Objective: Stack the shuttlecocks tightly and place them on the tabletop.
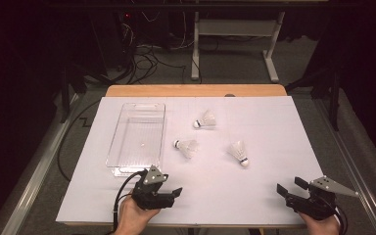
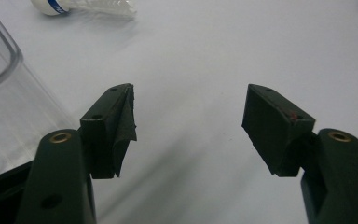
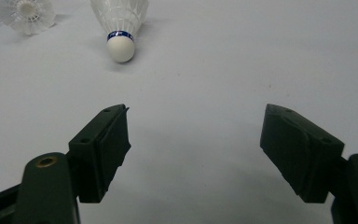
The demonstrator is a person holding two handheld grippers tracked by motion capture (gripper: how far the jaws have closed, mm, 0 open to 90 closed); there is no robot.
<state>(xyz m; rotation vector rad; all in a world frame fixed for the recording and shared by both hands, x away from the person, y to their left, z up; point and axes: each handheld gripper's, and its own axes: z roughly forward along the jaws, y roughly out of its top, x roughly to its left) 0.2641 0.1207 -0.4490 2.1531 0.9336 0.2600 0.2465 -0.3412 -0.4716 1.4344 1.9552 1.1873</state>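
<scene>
- Looks like the very start of a pick-up: three shuttlecocks lie loose on the white sheet, the clear plastic bin (image 1: 139,142) beside them holds nothing that I can make out, and neither tool carries anything.
- The left gripper (image 2: 189,126) rests near the bin's near end, jaws spread wide. The middle shuttlecock (image 1: 186,146) lies ahead of it, well apart.
- The right gripper (image 3: 196,147) has its jaws parted too. The nearest shuttlecock (image 3: 120,23) lies ahead and left of the gap, cork toward the jaws.
- Next, I'd guess, a reach forward to straddle that cork before closing.
- The far shuttlecock (image 1: 205,120) sits beyond.
</scene>
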